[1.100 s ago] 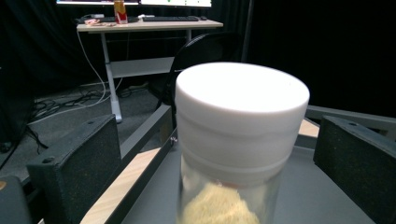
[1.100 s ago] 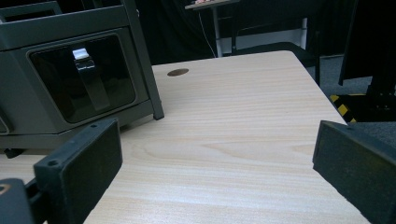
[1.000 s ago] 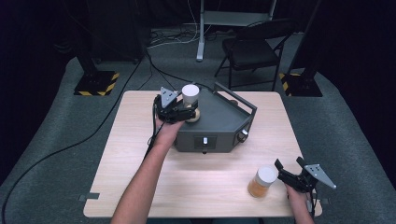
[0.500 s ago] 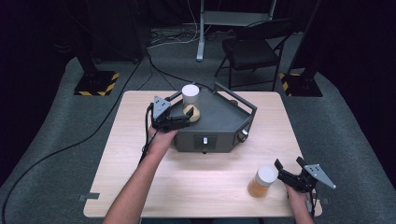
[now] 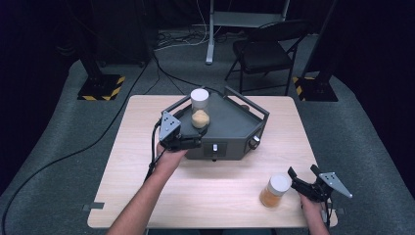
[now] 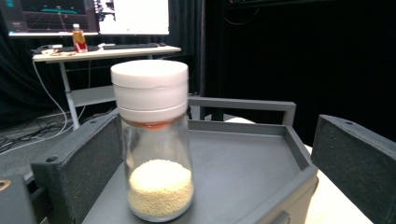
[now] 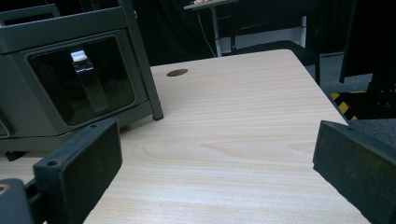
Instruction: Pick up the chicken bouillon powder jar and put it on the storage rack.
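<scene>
A glass jar [image 5: 199,108] with a white lid and pale grains in its lower part stands upright on the grey tray [image 5: 235,120] of a box-like device in the middle of the table. My left gripper [image 5: 193,142] is open at the tray's near left corner, a short way back from the jar. In the left gripper view the jar [image 6: 156,144] stands free between the two spread jaws. A second jar [image 5: 274,191], white-lidded with orange-brown contents, stands near the table's front right. My right gripper [image 5: 303,175] is open just to its right, holding nothing.
The device has a raised rim, a front panel [image 7: 79,79] with a small lever and a knob [image 5: 254,142] at its right corner. The light wooden table [image 5: 147,176] ends close behind my right gripper. A folding chair [image 5: 264,54] stands beyond the far edge.
My left gripper has let go of the jar on the tray and drawn back toward the near left corner. The right gripper and its jar have not moved.
</scene>
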### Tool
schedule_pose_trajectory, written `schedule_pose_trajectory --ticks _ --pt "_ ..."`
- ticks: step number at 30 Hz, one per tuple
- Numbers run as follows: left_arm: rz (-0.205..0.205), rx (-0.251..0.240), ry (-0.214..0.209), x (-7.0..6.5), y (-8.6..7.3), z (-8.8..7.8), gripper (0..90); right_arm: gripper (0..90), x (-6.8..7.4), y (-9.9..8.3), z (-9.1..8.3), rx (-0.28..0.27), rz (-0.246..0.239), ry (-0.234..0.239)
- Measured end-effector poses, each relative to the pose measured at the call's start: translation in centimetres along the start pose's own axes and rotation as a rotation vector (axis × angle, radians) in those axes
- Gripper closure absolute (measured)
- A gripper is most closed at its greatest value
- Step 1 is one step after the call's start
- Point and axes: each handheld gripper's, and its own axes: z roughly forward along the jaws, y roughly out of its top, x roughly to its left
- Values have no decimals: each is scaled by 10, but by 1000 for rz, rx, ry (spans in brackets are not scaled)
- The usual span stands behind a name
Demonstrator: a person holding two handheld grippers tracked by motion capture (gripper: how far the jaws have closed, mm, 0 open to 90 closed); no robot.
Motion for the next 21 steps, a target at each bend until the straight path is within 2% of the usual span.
schedule_pose_trajectory --ticks 11,16,21 --pt "21 16 -28 -6 -14 -12 21 3 0 0 0 0 0 1" --pt "9 15 -50 -6 -21 -20 23 3 0 0 0 -1 0 3" --pt "27 18 -61 -10 -29 -30 24 1 0 0 0 -2 4 0"
